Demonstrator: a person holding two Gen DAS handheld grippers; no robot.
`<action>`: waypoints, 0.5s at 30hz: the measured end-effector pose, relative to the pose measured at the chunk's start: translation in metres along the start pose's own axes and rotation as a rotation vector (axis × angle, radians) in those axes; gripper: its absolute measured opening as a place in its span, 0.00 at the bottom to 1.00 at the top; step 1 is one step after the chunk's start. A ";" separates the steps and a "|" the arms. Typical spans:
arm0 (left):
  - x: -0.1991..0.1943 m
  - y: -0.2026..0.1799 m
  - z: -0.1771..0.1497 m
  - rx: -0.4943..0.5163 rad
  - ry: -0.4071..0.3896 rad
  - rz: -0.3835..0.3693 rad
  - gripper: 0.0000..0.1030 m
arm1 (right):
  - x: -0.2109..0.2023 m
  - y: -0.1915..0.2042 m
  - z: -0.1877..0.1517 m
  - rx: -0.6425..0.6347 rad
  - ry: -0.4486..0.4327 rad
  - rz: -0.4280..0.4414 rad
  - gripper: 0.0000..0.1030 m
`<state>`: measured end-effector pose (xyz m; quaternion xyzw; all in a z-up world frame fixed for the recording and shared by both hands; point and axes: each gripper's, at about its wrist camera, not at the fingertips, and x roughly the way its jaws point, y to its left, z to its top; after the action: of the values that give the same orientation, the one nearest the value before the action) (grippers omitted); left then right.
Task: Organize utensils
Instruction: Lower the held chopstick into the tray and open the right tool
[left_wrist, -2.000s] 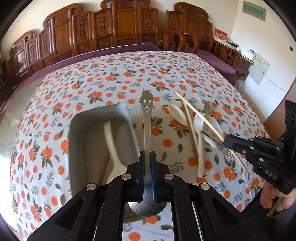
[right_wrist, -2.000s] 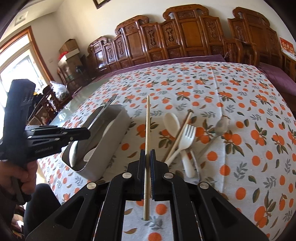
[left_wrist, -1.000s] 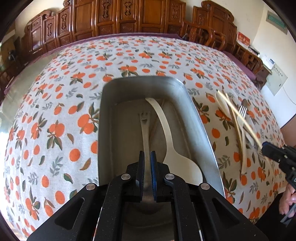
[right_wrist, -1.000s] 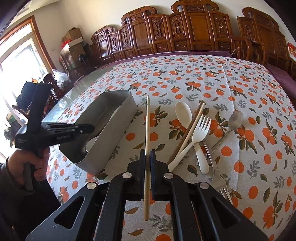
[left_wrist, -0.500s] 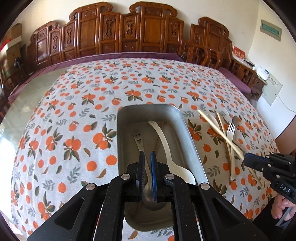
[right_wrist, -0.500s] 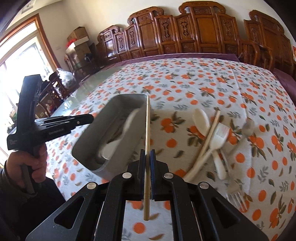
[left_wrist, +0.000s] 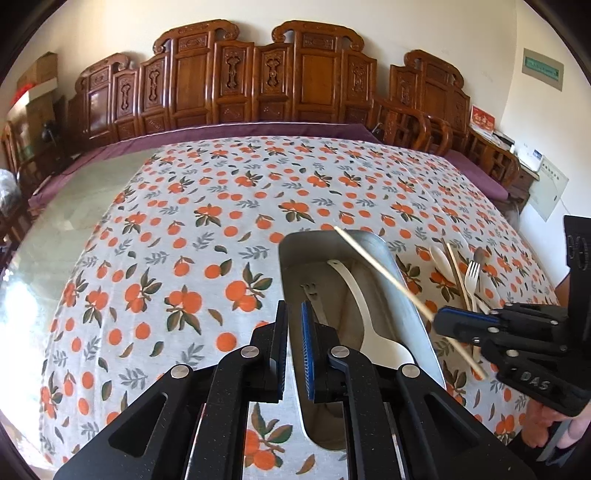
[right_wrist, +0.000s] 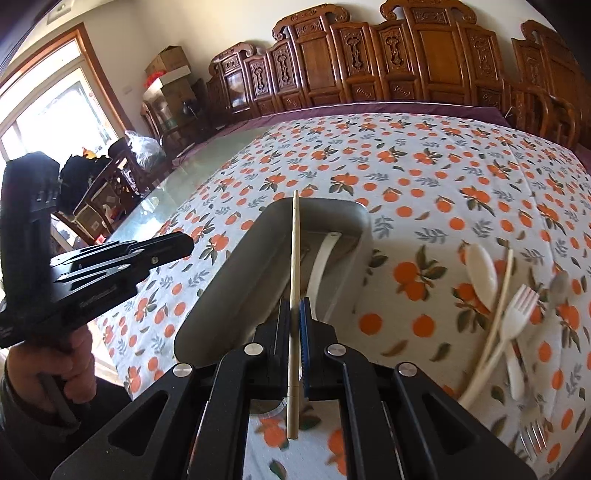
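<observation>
Orange-print tablecloth (left_wrist: 192, 258); metal tray (left_wrist: 406, 295) partly hidden by empty, nearly closed left jaws; right jaws clamped on chopstick (right_wrist: 293, 295).

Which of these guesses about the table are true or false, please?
1. The right gripper grips a chopstick. True.
2. The left gripper carries a spoon. False: its jaws are nearly together with nothing between them.
3. A white spoon lies inside the metal tray. True.
4. The white fork is in the tray. False: it lies on the tablecloth with the other loose utensils.
5. The tablecloth is plain blue. False: it is white with oranges and leaves.
</observation>
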<state>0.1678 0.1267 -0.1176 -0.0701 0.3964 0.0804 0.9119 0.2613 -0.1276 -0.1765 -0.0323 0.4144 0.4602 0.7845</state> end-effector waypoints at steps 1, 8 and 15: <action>0.000 0.002 0.000 -0.003 -0.002 0.002 0.06 | 0.004 0.002 0.002 -0.002 0.005 -0.004 0.06; -0.004 0.011 0.003 -0.022 -0.013 0.006 0.06 | 0.028 0.014 0.007 -0.014 0.043 -0.037 0.06; -0.005 0.019 0.003 -0.037 -0.014 0.012 0.06 | 0.044 0.020 0.008 -0.017 0.069 -0.064 0.06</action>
<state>0.1628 0.1450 -0.1132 -0.0840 0.3887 0.0938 0.9127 0.2614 -0.0822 -0.1949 -0.0680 0.4360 0.4372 0.7837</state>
